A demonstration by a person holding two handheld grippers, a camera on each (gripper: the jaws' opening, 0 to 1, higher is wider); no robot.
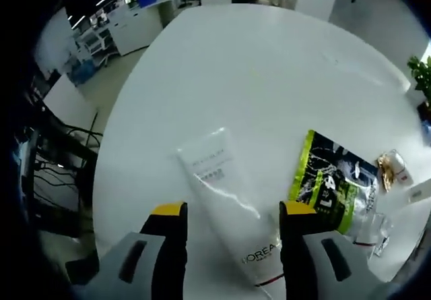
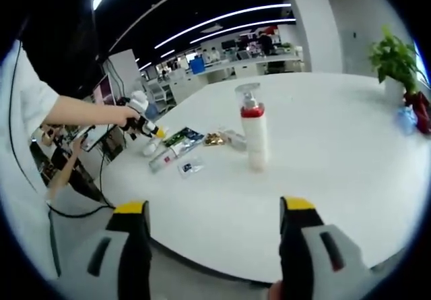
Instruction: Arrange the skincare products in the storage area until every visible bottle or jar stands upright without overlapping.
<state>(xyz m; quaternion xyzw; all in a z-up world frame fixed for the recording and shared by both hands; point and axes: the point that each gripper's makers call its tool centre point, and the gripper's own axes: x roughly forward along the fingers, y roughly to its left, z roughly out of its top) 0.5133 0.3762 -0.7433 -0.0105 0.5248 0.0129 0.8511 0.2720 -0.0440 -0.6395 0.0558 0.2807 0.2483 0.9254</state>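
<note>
White and round, the surface (image 1: 269, 64) carries everything we see. Our left tool (image 1: 232, 212) hangs with jaws spread wide, gripping nothing; between them lies a white tube (image 1: 225, 202), flat, its cap end cut off by the right jaw. Just right of that jaw lies a green-and-black sachet (image 1: 330, 178), partly hidden, and beyond it a small gold packet (image 1: 390, 168) too blurred to read. Our right tool (image 2: 215, 209) is equally wide open and empty; ahead of it stands a white pump bottle (image 2: 253, 131), upright, well apart from the far cluster.
</note>
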